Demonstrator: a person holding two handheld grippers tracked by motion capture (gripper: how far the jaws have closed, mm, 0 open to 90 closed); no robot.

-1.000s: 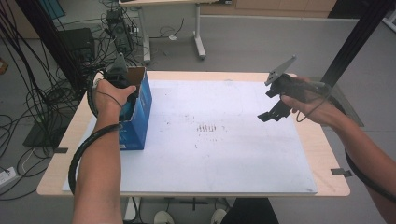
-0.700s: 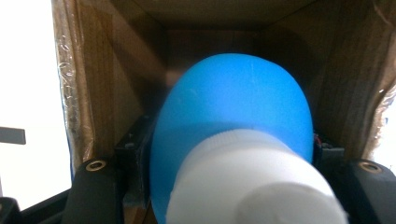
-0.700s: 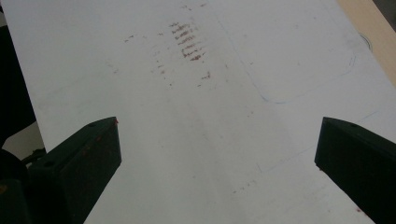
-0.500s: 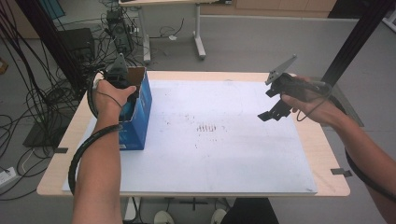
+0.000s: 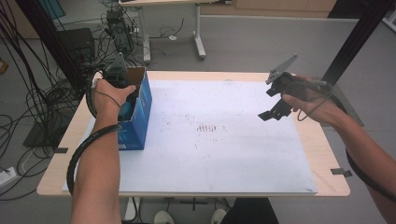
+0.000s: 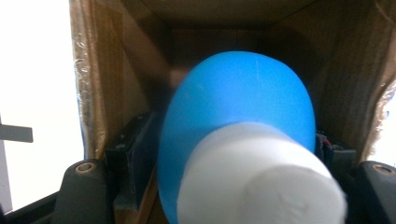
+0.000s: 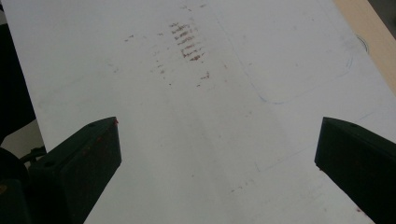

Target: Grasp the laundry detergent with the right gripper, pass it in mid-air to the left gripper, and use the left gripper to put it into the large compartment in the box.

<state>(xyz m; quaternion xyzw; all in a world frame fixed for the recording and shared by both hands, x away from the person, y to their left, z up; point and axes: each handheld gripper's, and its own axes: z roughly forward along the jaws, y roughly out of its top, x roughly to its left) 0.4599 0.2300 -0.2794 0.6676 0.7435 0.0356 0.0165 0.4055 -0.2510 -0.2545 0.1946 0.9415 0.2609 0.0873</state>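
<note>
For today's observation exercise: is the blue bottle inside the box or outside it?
Inside. In the left gripper view the bottle, white cap toward the camera, has brown cardboard walls of the box on every side; the high view shows the left gripper reaching into its open top.

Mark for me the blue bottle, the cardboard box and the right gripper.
blue bottle [image 6: 243,102]: left gripper view, on its rounded blue body above the white cap.
cardboard box [image 5: 140,116]: high view, on its blue outer side wall.
right gripper [image 5: 271,113]: high view, midway between its black fingertips, above the white sheet.

Pale wooden surface [image 5: 322,154] carries large white sheet [image 5: 224,163] (brown smudges near middle); open blue cardboard box [image 5: 137,119] stands at left edge.
</note>
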